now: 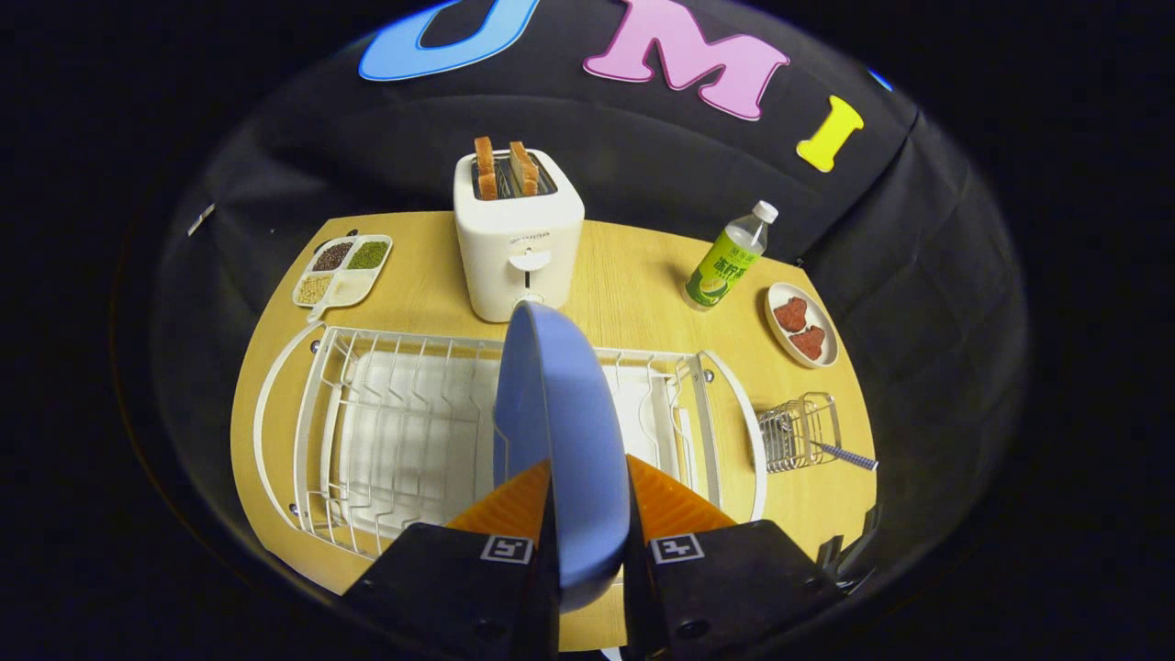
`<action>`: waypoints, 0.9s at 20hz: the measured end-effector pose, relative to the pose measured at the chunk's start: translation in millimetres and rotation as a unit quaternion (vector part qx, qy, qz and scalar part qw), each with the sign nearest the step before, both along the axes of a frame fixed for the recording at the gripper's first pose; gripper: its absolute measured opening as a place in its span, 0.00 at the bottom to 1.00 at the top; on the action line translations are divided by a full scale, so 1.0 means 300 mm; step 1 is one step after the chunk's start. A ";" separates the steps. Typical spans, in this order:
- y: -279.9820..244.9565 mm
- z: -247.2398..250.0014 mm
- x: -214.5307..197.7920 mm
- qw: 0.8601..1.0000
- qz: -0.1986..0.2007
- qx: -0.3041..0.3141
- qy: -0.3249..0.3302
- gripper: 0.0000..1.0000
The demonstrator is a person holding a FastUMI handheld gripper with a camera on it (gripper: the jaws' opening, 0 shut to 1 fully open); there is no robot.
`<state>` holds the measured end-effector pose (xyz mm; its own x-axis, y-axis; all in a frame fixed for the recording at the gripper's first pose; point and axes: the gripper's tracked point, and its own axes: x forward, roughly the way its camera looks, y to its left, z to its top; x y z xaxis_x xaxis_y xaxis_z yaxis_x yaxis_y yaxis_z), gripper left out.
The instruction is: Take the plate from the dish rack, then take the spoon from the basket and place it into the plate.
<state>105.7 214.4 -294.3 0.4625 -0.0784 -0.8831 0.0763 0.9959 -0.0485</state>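
A blue plate (560, 404) stands on edge between my two fingers, and my gripper (587, 487) is shut on its near rim. It hangs above the white wire dish rack (367, 431), which lies on the wooden table under and beyond the fingers. To the right of the rack sits a small wire basket (799, 430). A spoon with a checked handle (844, 454) pokes out of the basket toward the right.
Behind the rack stands a white toaster (519, 239) with two bread slices. A divided tray of beans (342, 268) lies at the back left. A green-labelled bottle (725, 259) and an oval dish with red pieces (801, 324) are at the back right.
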 end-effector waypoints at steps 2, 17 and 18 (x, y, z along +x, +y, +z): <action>-0.009 0.031 0.019 1.000 0.011 -0.016 -0.006 0.30; -0.247 0.326 -0.106 0.969 -0.004 0.215 -0.118 0.30; -0.292 0.330 -0.135 0.967 -0.010 0.226 -0.118 0.30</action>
<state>65.0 126.9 -195.3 0.6582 0.2791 -0.6992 0.0519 0.9097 0.4120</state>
